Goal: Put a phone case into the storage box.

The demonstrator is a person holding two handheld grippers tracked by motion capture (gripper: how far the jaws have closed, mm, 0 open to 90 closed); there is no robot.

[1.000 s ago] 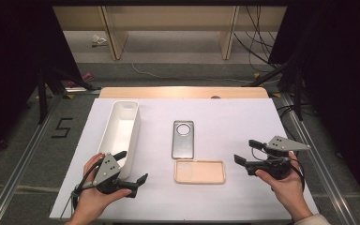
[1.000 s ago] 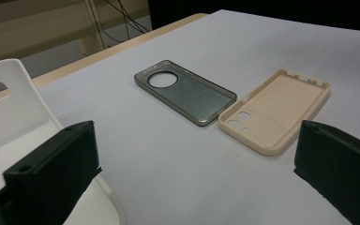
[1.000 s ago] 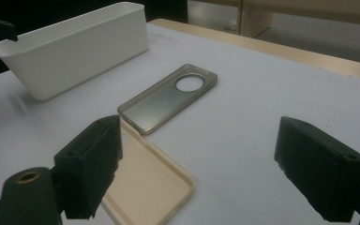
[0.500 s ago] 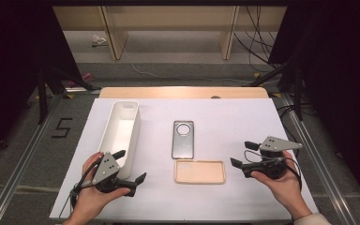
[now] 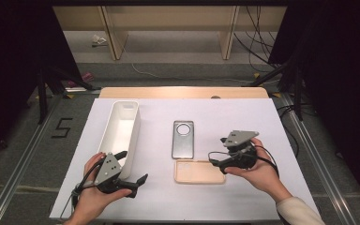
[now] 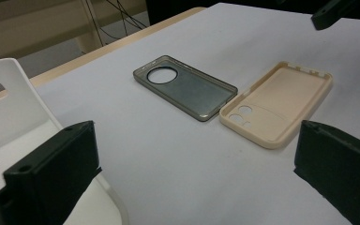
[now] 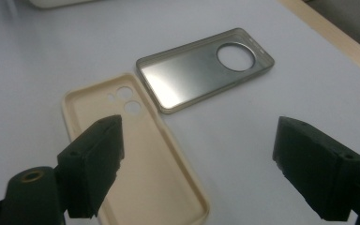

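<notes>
right gripper [image 5: 218,159] held low over the right end of the beige phone case [image 5: 199,171], jaws wide apart, nothing between them; in the right gripper view one jaw over the case's hollow, the other over bare table. beige case lying hollow side up on the white table [image 5: 262,122], its corner just beside the grey phone case [image 5: 183,139]. left gripper [image 5: 133,180] near the front table edge, beside the white bin [image 5: 119,131], jaws also spread and empty. judged step: approach to pick up the beige case, no grip yet. next move likely calls for lowering one jaw inside the rim, one outside, then closing on the thin wall
</notes>
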